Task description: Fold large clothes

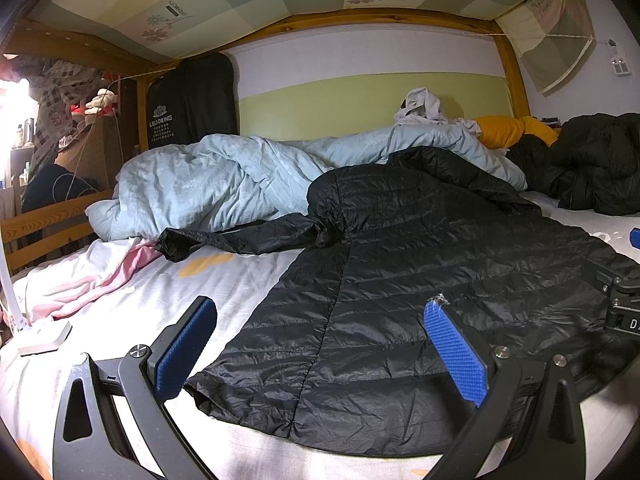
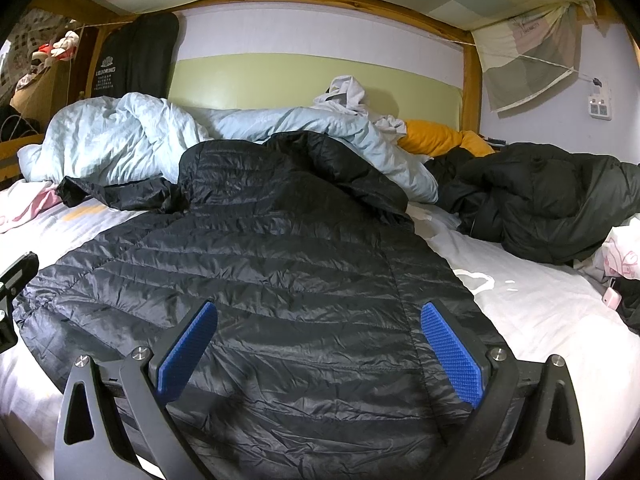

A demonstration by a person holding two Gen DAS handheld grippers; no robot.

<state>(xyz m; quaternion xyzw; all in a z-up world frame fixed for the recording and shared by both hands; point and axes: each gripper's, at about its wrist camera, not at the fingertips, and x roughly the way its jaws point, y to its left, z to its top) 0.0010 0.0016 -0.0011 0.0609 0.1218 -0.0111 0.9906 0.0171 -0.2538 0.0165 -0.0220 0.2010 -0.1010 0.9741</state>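
A black quilted down jacket (image 1: 400,280) lies spread flat on the white bed sheet (image 1: 132,304), hem towards me, one sleeve (image 1: 240,238) stretched out to the left. It also fills the right wrist view (image 2: 280,280). My left gripper (image 1: 320,312) is open and empty over the jacket's left hem corner. My right gripper (image 2: 320,316) is open and empty above the jacket's lower right part. The right gripper's body shows at the right edge of the left wrist view (image 1: 624,300).
A crumpled light blue duvet (image 1: 208,184) lies behind the jacket. A second dark coat (image 2: 540,204) is heaped at the right. An orange pillow (image 2: 440,138) and white clothes (image 2: 344,94) sit by the headboard. A white box (image 1: 44,338) lies at the left.
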